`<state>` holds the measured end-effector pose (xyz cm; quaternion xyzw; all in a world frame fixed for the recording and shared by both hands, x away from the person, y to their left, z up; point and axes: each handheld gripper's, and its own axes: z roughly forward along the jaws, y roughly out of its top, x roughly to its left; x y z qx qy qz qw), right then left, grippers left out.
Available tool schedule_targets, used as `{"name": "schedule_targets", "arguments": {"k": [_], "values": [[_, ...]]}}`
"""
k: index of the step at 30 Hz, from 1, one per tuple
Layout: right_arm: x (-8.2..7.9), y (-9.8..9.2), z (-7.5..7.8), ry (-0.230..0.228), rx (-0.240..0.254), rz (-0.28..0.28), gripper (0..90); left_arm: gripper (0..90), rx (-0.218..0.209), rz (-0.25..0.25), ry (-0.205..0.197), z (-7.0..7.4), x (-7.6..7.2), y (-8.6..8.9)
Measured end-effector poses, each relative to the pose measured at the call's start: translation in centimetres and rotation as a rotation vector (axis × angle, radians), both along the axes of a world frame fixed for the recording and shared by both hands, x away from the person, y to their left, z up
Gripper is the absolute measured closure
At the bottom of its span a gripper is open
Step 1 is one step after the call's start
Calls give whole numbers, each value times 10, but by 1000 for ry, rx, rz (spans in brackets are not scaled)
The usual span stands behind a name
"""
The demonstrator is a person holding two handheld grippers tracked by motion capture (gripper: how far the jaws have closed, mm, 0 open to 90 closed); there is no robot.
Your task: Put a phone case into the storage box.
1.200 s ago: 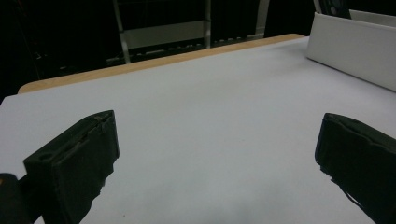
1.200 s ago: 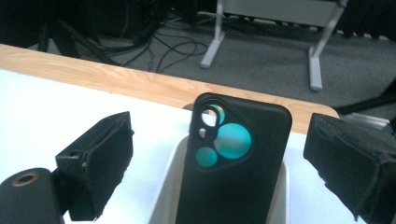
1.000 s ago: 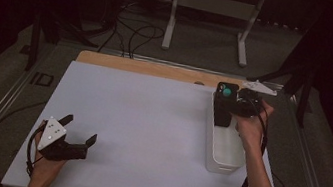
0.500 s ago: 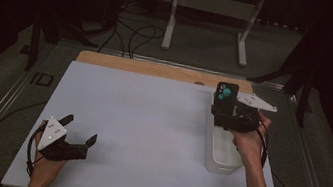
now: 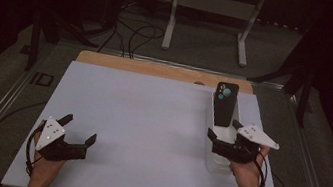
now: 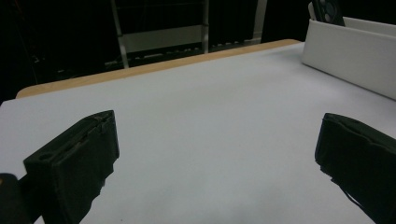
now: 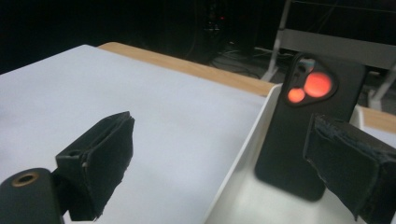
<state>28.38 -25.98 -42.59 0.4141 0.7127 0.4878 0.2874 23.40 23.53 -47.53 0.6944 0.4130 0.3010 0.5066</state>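
Ahead of right gripper (image 5: 227,134): phone (image 5: 225,104), upright in white bin (image 5: 210,158).
Handling: likely rigid, slick; grasp side edges.
Jaws: both wide, left gripper (image 5: 79,129) idle.

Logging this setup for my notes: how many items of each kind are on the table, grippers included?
Black smartphone, standing in the bin: 1
White rectangular plastic bin: 1
Black two-jaw grippers, left and right, both open: 2
Total: 4

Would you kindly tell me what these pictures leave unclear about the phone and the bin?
- Phone: its lower end, high view, hidden by the white bin wall.
- Phone's right edge, right gripper view, covered by the right gripper finger.
- Bin's near end, high view, hidden under that gripper.
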Motion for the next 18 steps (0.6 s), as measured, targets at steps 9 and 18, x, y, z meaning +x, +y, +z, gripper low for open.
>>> {"name": "schedule_targets", "arguments": {"k": [9, 18], "values": [[-35, -3, -28, -25, 22, -6, 84, 4, -19, 8, -20, 7, -4, 5], [-46, -4, -40, -19, 41, -1, 84, 4, -18, 9, -22, 8, -5, 9]]}}
